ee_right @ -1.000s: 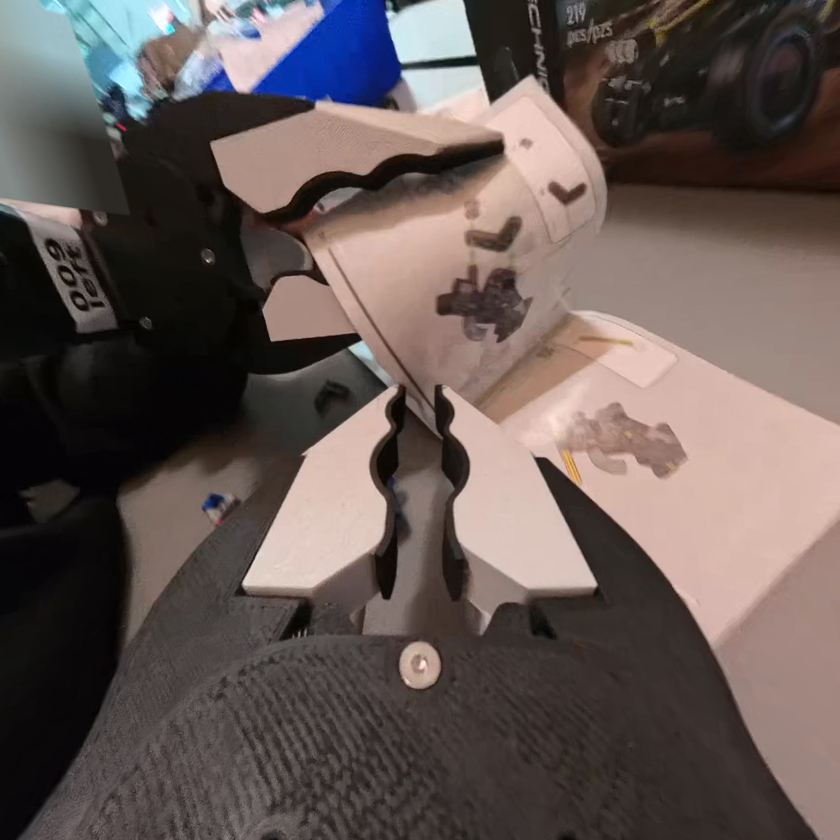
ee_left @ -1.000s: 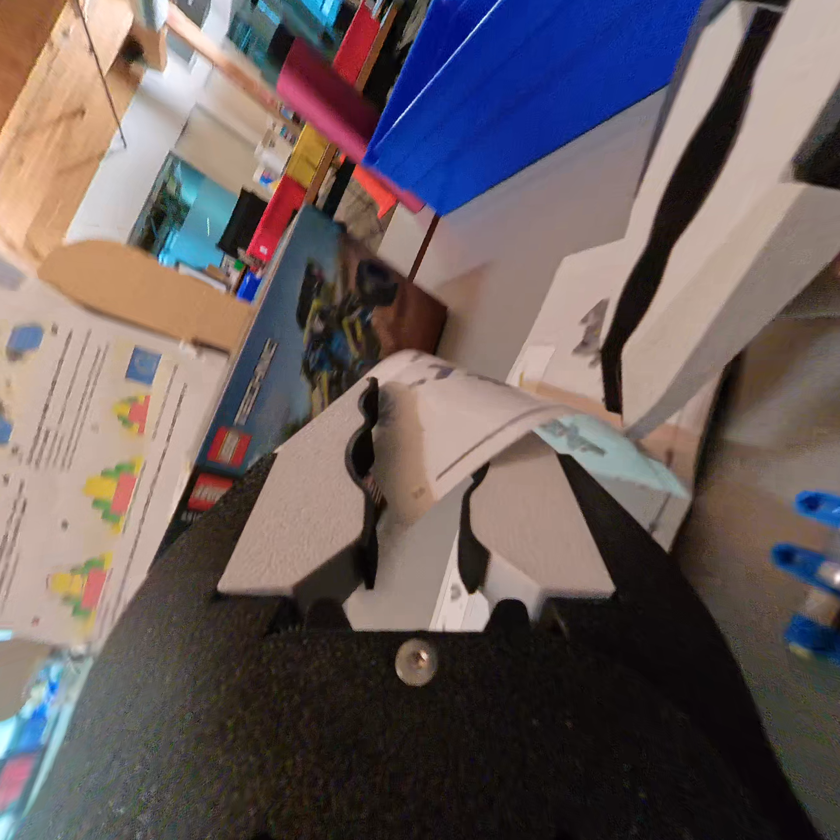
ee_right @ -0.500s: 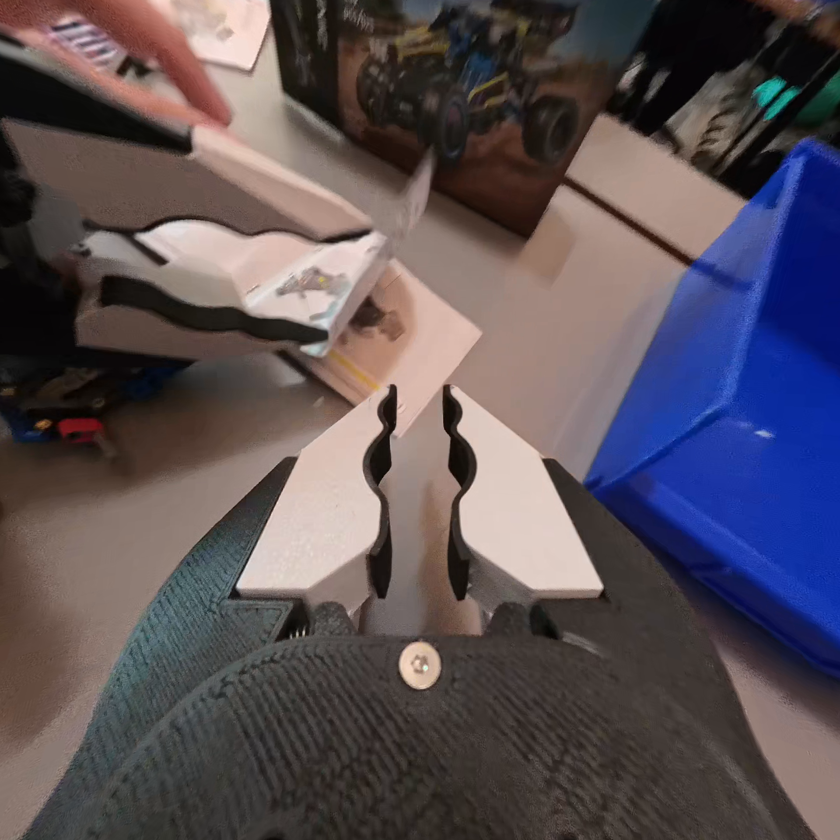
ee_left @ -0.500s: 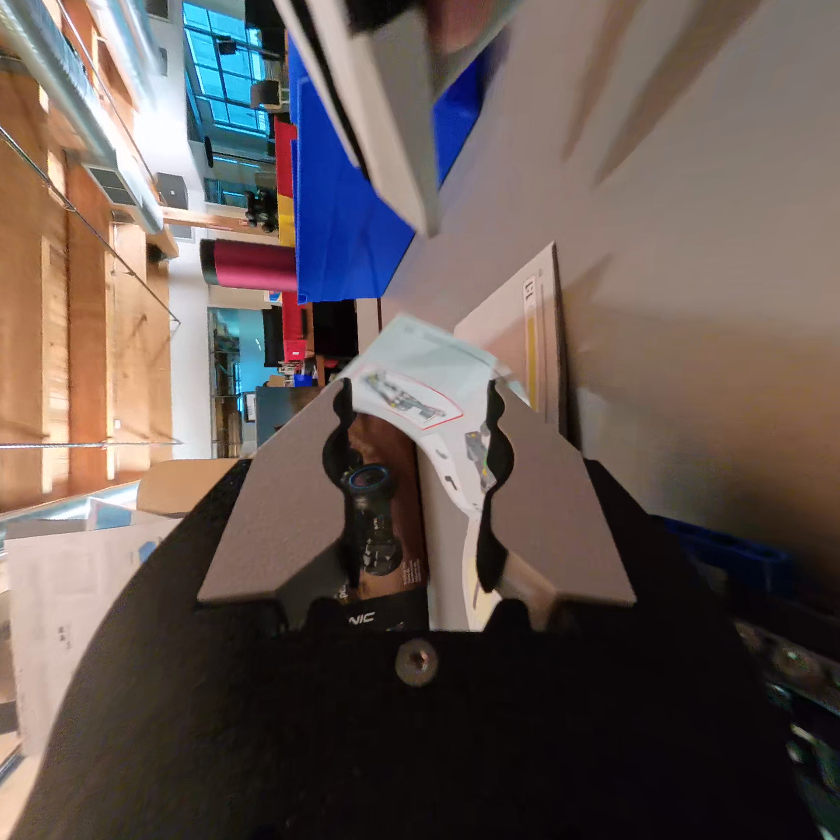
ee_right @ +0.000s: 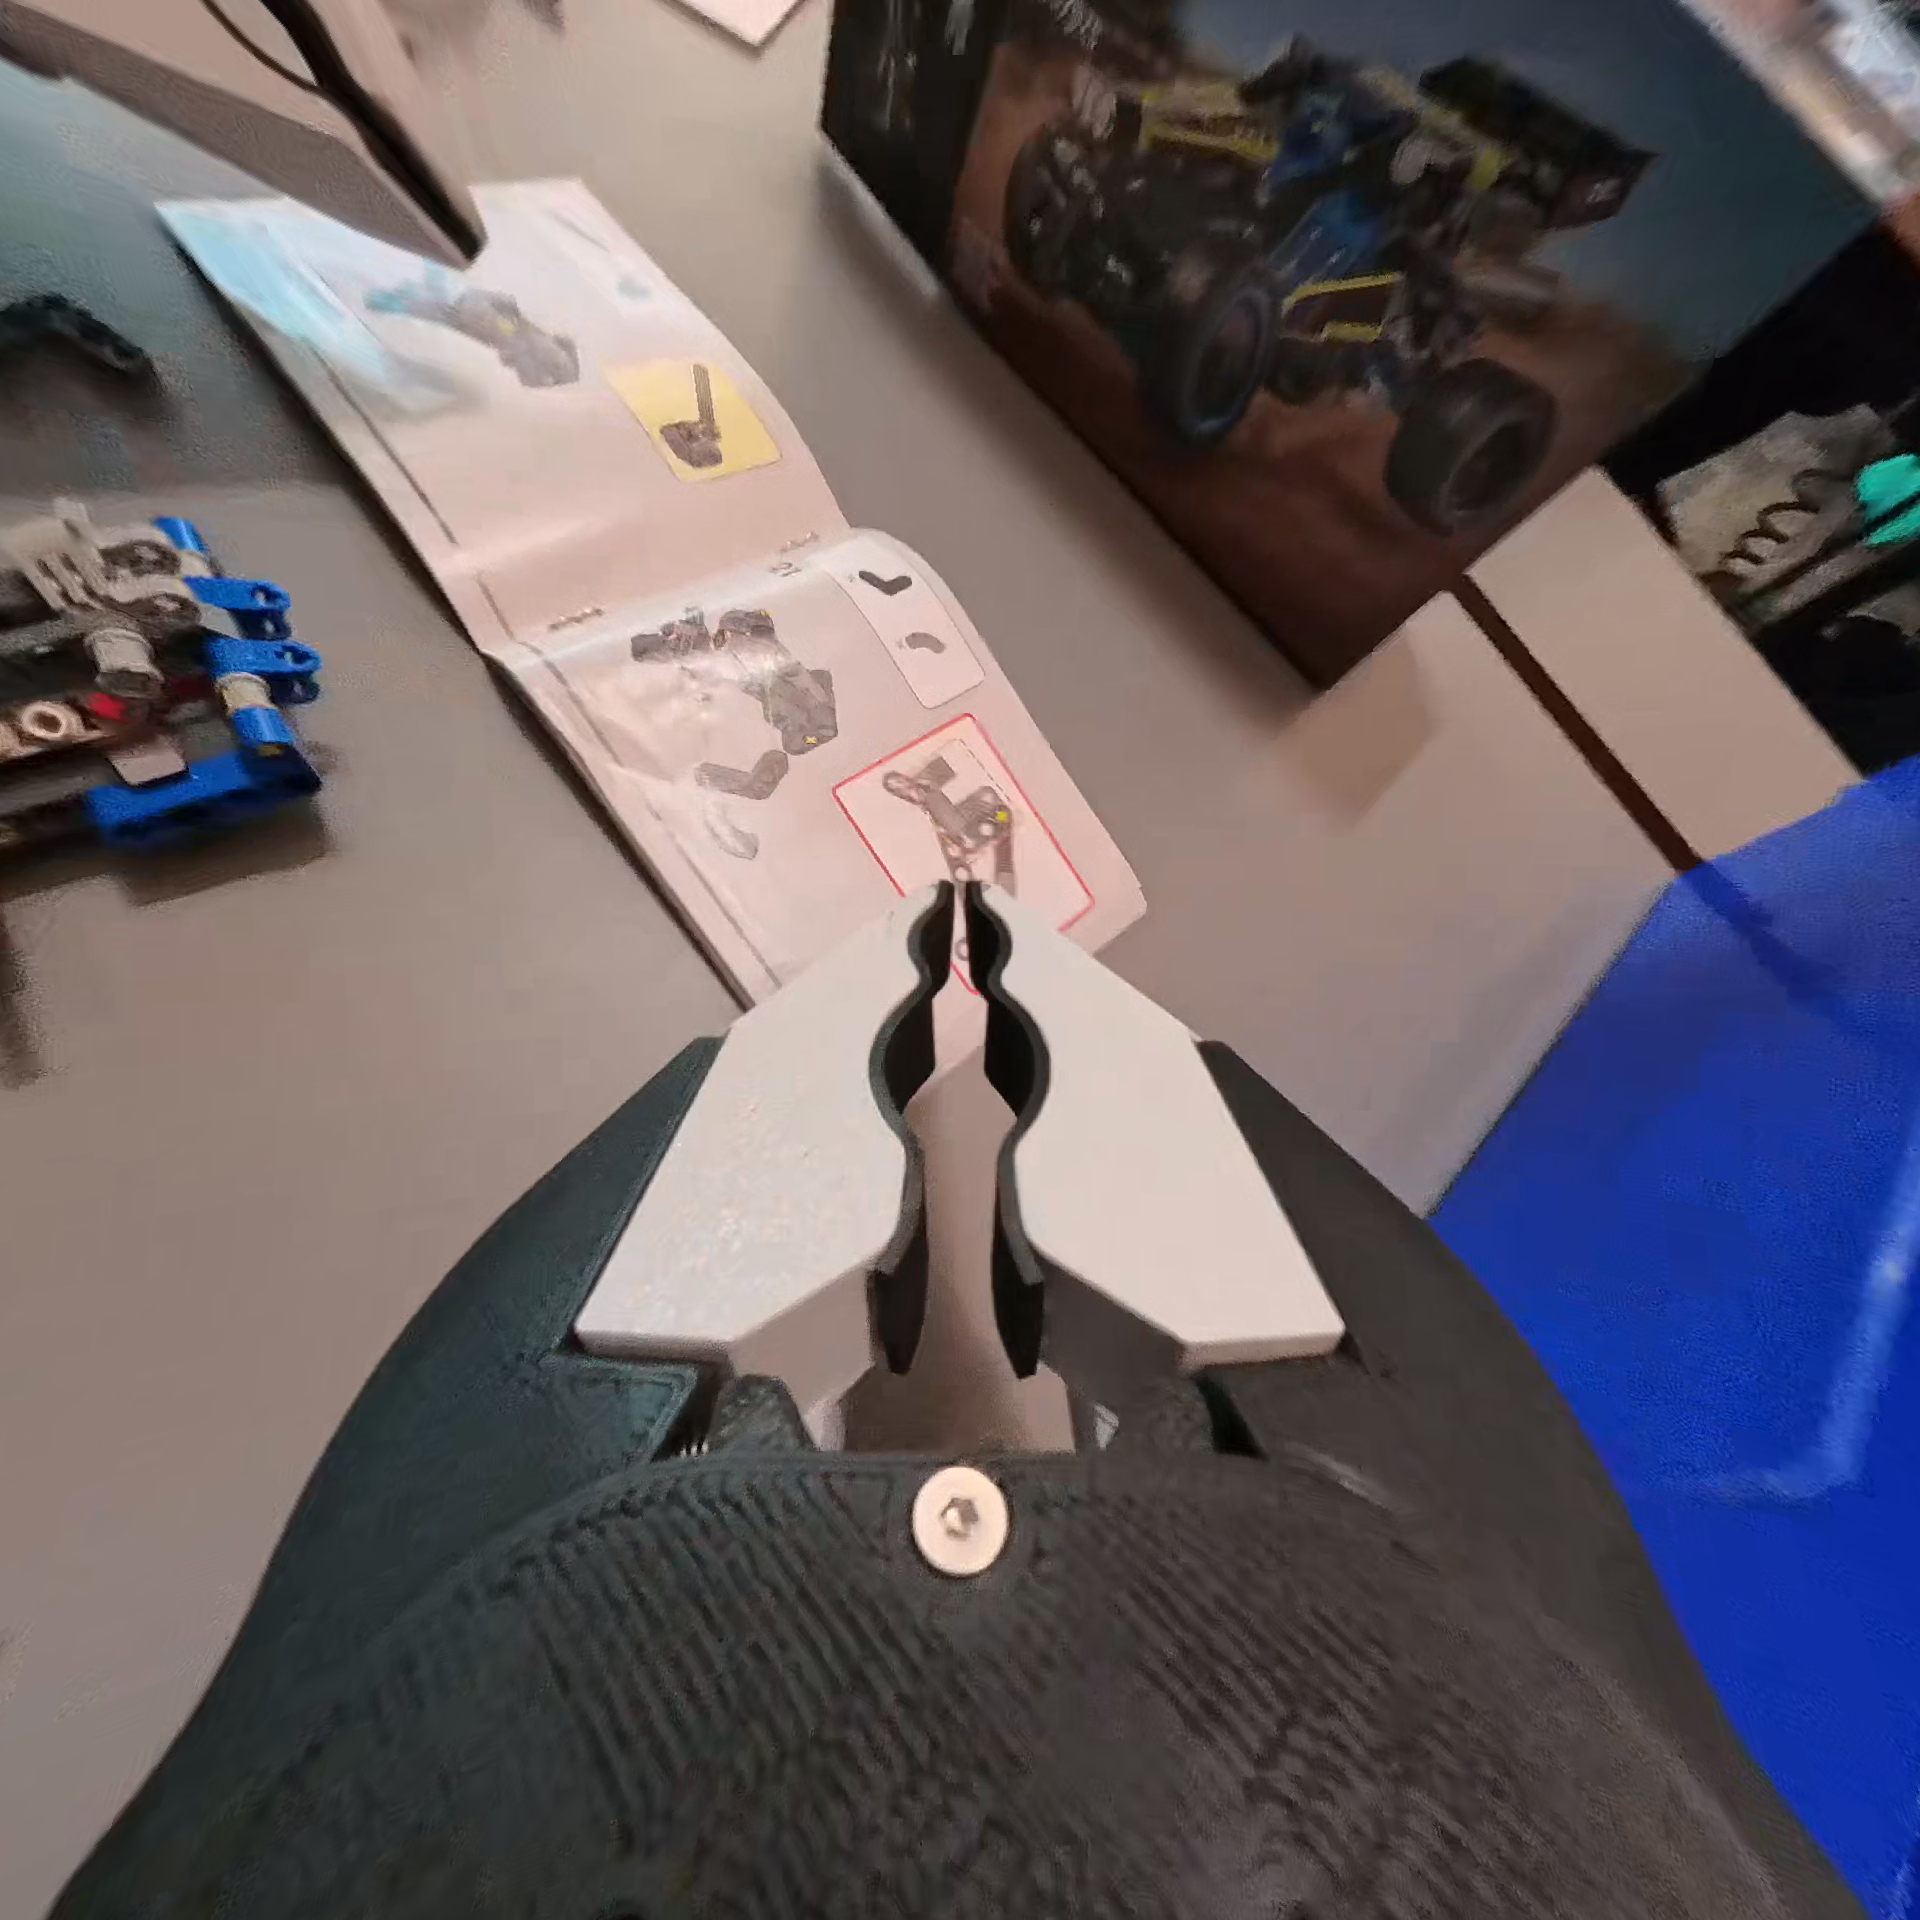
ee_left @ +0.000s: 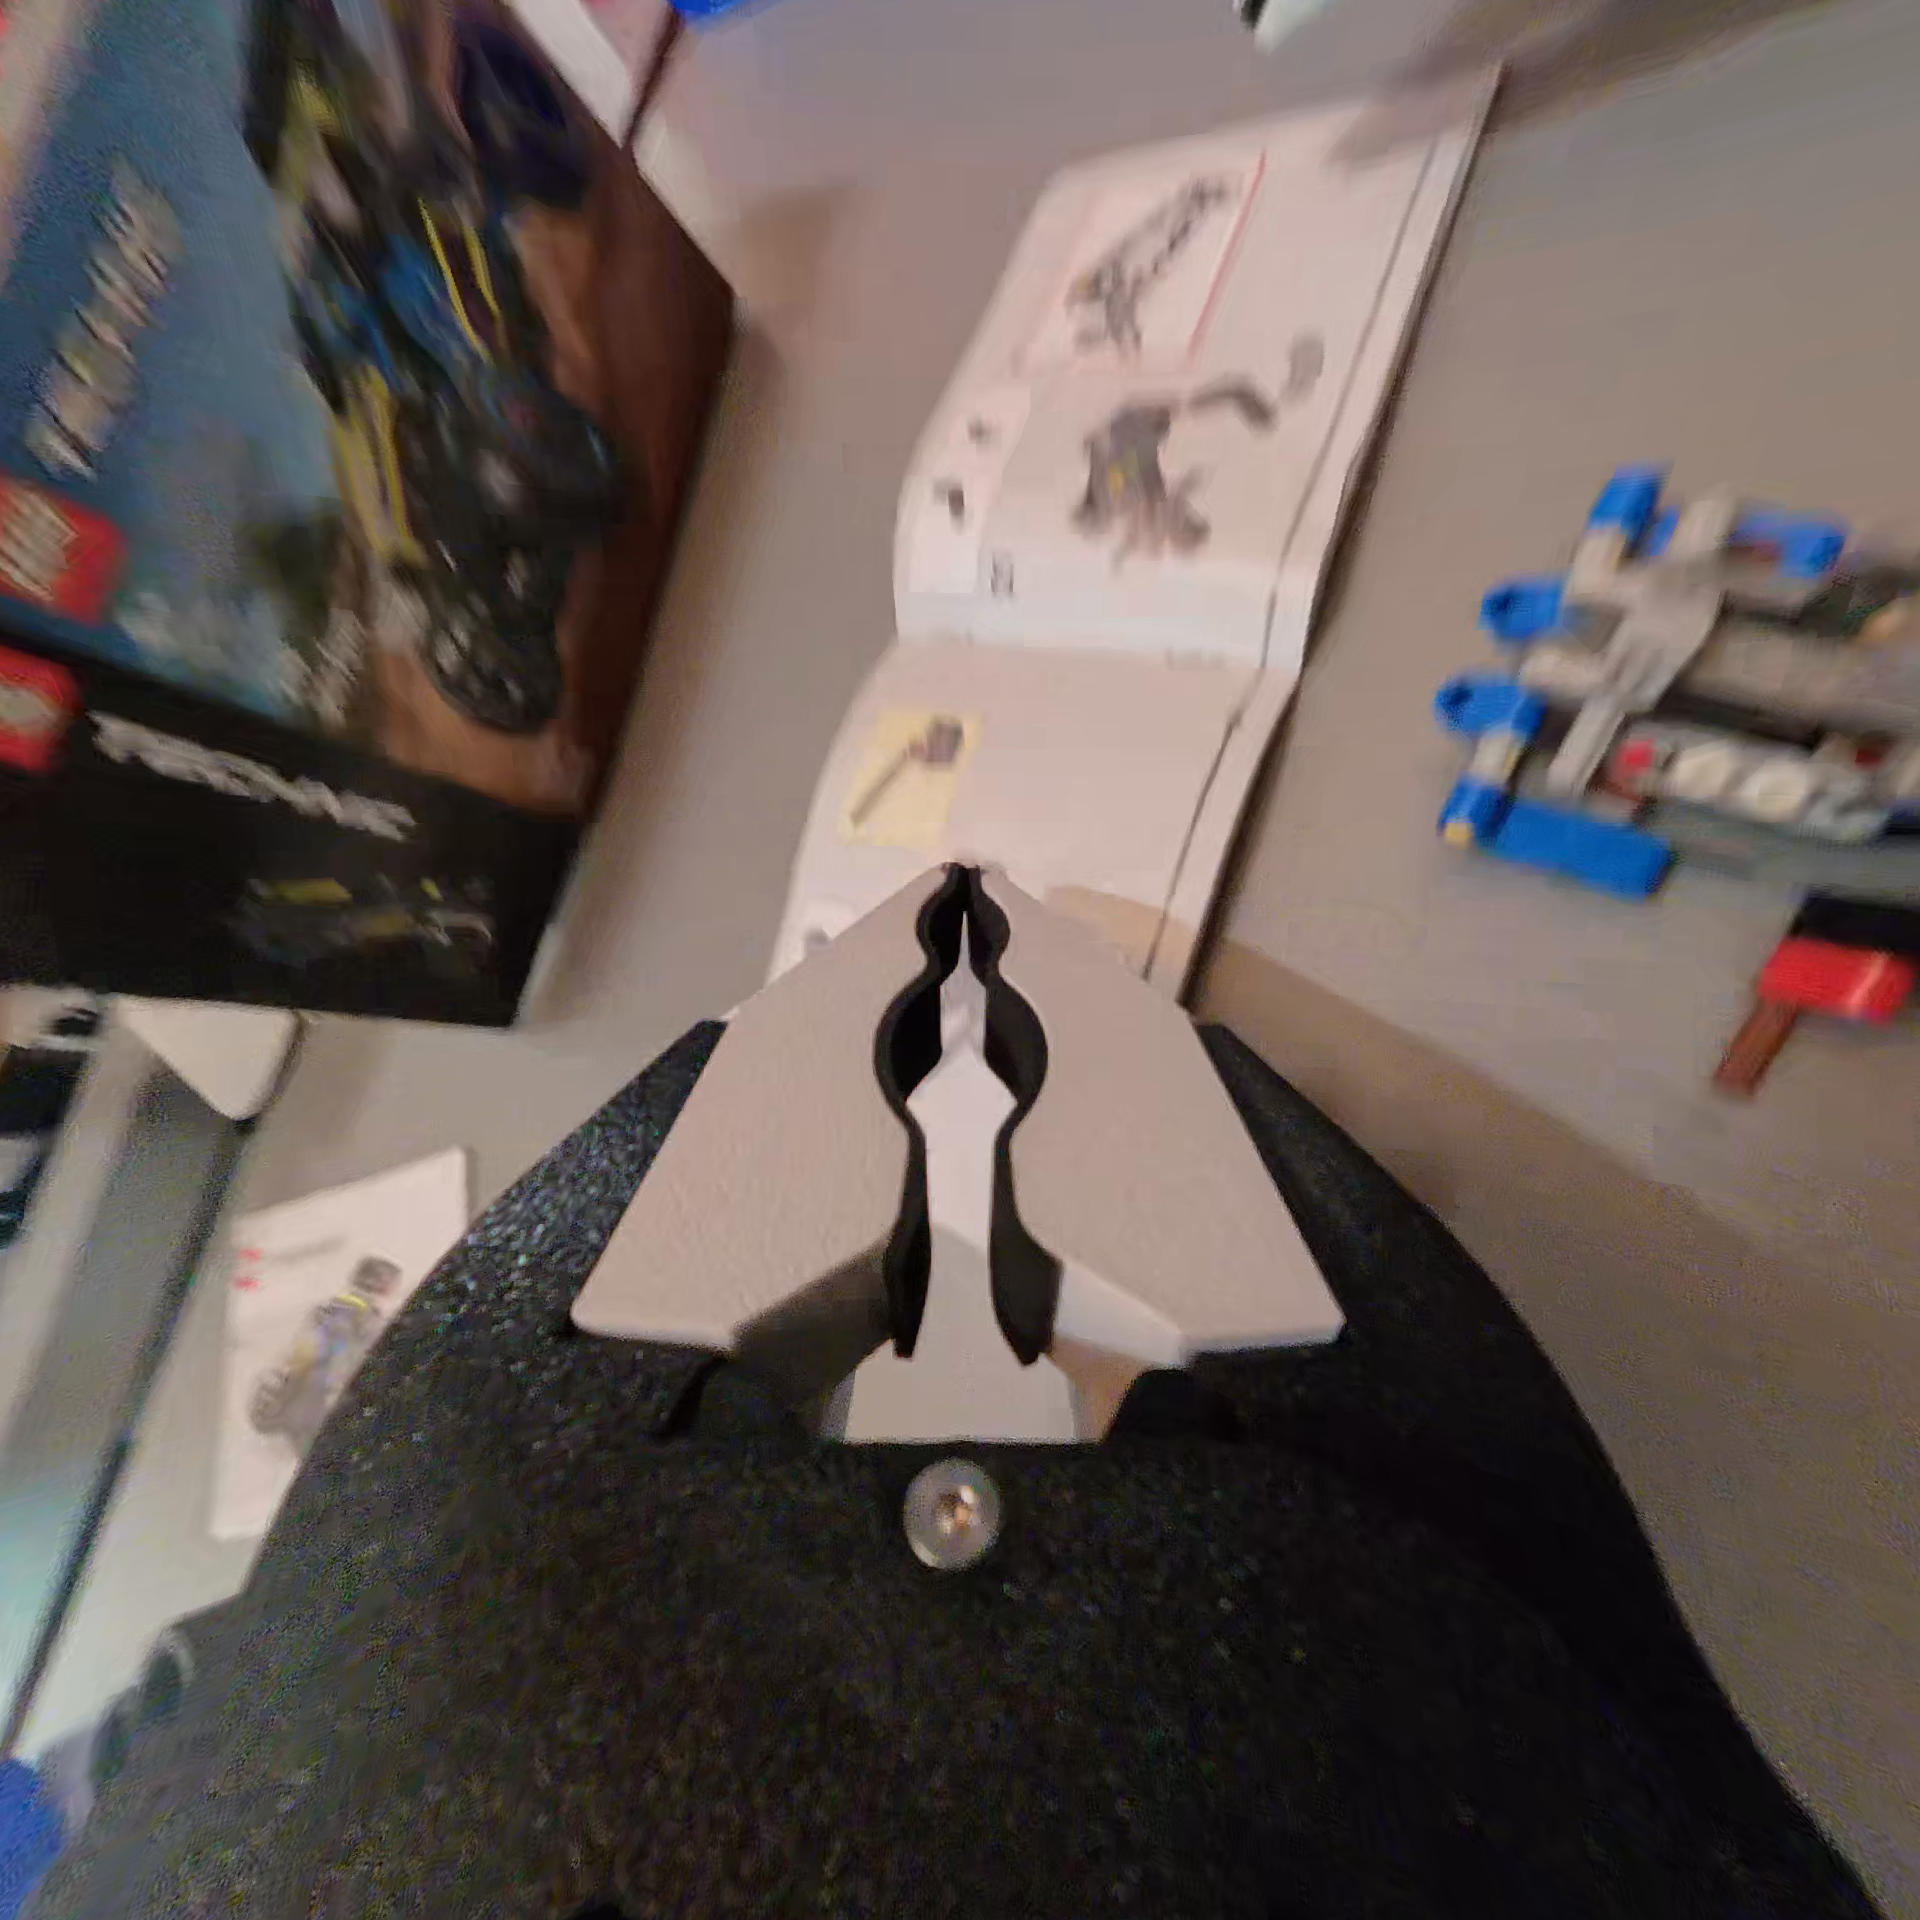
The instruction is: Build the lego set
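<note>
- Presently the left gripper (ee_left: 961, 871) is hanging over the near page of the open instruction booklet (ee_left: 1091, 727). Its dark pads are meeting at the tips, and nothing is showing between them.
- The right gripper (ee_right: 958, 888) is hovering over the booklet's (ee_right: 675, 665) near corner, above a red-framed drawing. Its fingers are drawn together to a hairline slit at most and are gripping nothing.
- The booklet is lying open and nearly flat on the grey table (ee_left: 1558, 1247), its pages bulging a little at the fold. Neither gripper is plainly touching it.
- Beyond the booklet, a toy-car box (ee_right: 1299, 312) is standing upright on the table.
- To the left gripper's right, well apart from the booklet, a half-built blue and grey brick assembly (ee_left: 1662, 707) is lying with a small red piece (ee_left: 1839, 982) near it.
- A blue bin (ee_right: 1714, 1143) is sitting at the right gripper's right.
- A loose printed sheet (ee_left: 312, 1320) is lying to the left gripper's left.
- In the right wrist view, the left gripper's own fingers (ee_right: 343, 135) are showing at the top left, above the booklet's far page.
- Against a second ago: the left gripper's fingers were standing wide apart with a curled page between them. The page is now lying down and those fingers are closed on air.
- The right gripper's fingers were also standing apart then, and they are now drawn together.
</note>
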Action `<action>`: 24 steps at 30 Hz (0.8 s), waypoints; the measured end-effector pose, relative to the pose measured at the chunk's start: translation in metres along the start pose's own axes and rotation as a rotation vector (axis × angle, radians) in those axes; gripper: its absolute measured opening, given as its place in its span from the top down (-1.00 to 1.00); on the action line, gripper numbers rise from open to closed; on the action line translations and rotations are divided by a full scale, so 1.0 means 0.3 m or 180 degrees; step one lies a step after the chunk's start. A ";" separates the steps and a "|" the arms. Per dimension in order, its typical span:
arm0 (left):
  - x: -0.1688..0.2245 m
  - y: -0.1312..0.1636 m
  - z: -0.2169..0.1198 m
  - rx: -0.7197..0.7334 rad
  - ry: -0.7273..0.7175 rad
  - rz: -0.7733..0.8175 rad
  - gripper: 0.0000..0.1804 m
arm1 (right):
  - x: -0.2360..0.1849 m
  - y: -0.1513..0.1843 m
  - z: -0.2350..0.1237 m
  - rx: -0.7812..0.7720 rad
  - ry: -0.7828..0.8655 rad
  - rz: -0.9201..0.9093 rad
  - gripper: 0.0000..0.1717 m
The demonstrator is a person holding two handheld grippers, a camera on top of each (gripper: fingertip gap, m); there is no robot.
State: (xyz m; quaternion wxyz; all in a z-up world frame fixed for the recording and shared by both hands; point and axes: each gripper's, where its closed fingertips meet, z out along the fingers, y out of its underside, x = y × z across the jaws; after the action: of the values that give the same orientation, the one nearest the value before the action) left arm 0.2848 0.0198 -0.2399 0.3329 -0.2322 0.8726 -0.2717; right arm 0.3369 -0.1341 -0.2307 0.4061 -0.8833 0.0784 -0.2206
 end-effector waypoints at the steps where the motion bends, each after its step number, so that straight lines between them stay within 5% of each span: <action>1: 0.008 0.042 0.001 -0.0070 0.0101 -0.0056 1.00 | -0.012 0.005 0.025 -0.0042 -0.0115 -0.0003 1.00; 4: 0.035 0.128 0.014 -0.0263 0.0299 -0.0079 1.00 | -0.056 0.024 0.087 -0.0241 -0.0407 -0.0042 1.00; 15: -0.055 0.165 0.042 -0.0193 0.0269 -0.0659 1.00 | -0.048 0.007 0.183 -0.0509 -0.0581 -0.0395 1.00; 24: -0.096 0.136 -0.010 0.0204 0.0025 -0.0674 0.99 | -0.026 -0.081 0.133 0.0436 -0.0089 -0.0882 1.00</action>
State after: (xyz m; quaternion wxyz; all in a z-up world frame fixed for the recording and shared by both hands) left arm 0.2928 0.0678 -0.2506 0.3061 -0.3114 0.8353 -0.3340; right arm 0.3470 -0.0883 -0.2379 0.4321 -0.8589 -0.0651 -0.2671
